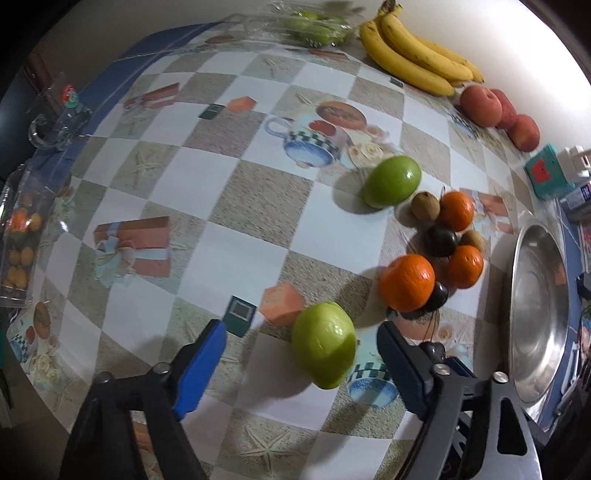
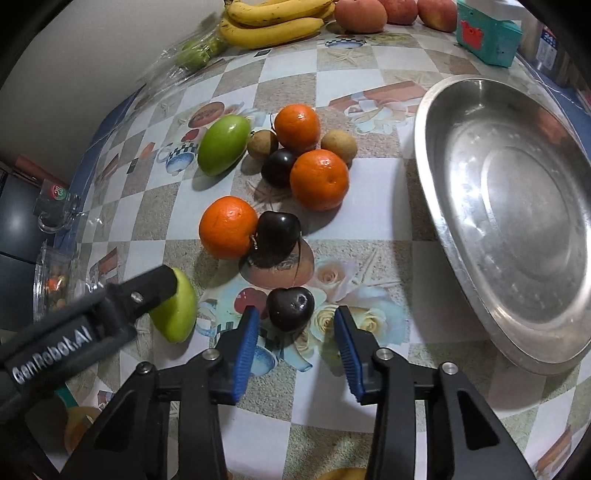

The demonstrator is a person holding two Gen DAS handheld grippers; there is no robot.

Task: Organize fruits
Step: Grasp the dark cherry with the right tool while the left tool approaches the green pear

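Note:
My left gripper [image 1: 301, 334] is open, its blue pads on either side of a green fruit [image 1: 323, 344] lying on the table; that fruit also shows in the right wrist view [image 2: 176, 311], partly behind the left gripper's finger [image 2: 147, 291]. My right gripper [image 2: 295, 325] is open around a dark cherry [image 2: 290, 308] without touching it. Beyond lie three oranges [image 2: 228, 227], [image 2: 319, 180], [image 2: 297, 125], two more dark cherries [image 2: 277, 233], [image 2: 279, 167], two brown longans [image 2: 262, 143], [image 2: 339, 144] and a second green fruit [image 2: 223, 144]. A steel bowl [image 2: 461, 206] stands empty at the right.
Bananas [image 2: 273, 22] and peaches [image 2: 360, 14] lie at the table's far edge by the wall. A teal box [image 2: 487, 35] sits behind the bowl. A clear bag of green fruit [image 2: 195, 53], a glass mug [image 1: 61, 122] and a clear box of small fruit [image 1: 20, 240] are at the left.

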